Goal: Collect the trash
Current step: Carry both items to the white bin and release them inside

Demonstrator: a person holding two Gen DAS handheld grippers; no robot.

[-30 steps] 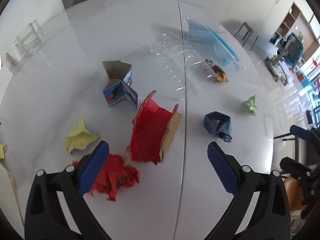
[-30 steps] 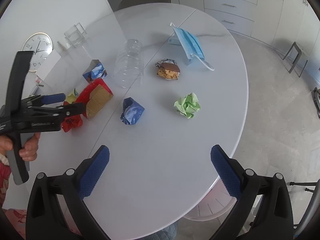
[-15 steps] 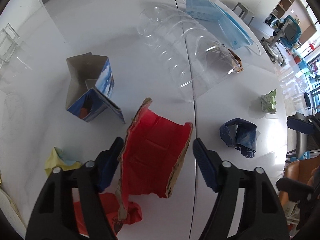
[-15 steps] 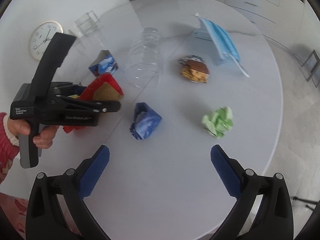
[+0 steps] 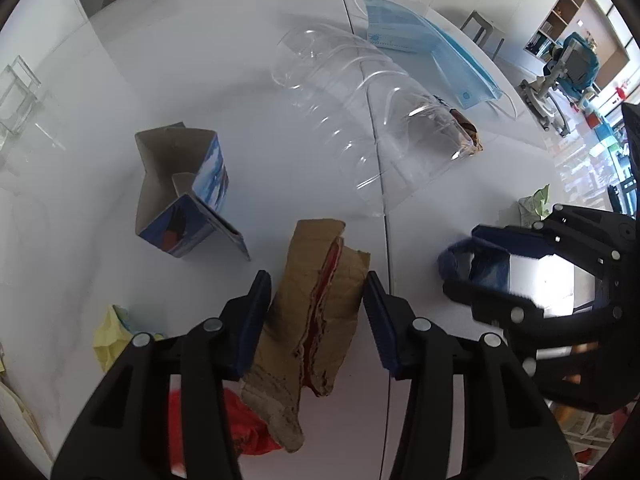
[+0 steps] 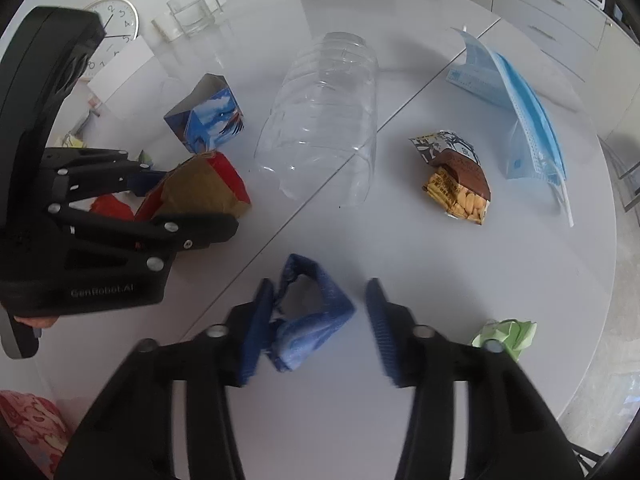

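Observation:
My left gripper (image 5: 318,312) is shut on the red-lined cardboard scrap (image 5: 320,312), folded flat between its pads; it also shows in the right wrist view (image 6: 200,192). My right gripper (image 6: 318,320) straddles the crumpled blue wrapper (image 6: 316,320); its left pad touches the wrapper, its right pad stands apart. The wrapper also shows in the left wrist view (image 5: 476,264). A clear plastic bottle (image 6: 324,120), a blue printed carton (image 6: 208,114), a snack packet (image 6: 456,176), a blue face mask (image 6: 520,108), a green paper ball (image 6: 508,336), a yellow paper ball (image 5: 112,336) and a red crumpled wrapper (image 5: 240,428) lie on the white table (image 6: 440,272).
A glass mug (image 6: 192,12), a wall clock (image 6: 116,20) and a white card (image 6: 120,68) sit at the table's far left. The table edge curves along the right, with floor and cabinets beyond.
My left gripper closed on the cardboard scrap and folded it flat. My right gripper moved down and forward over the blue wrapper and narrowed around it.

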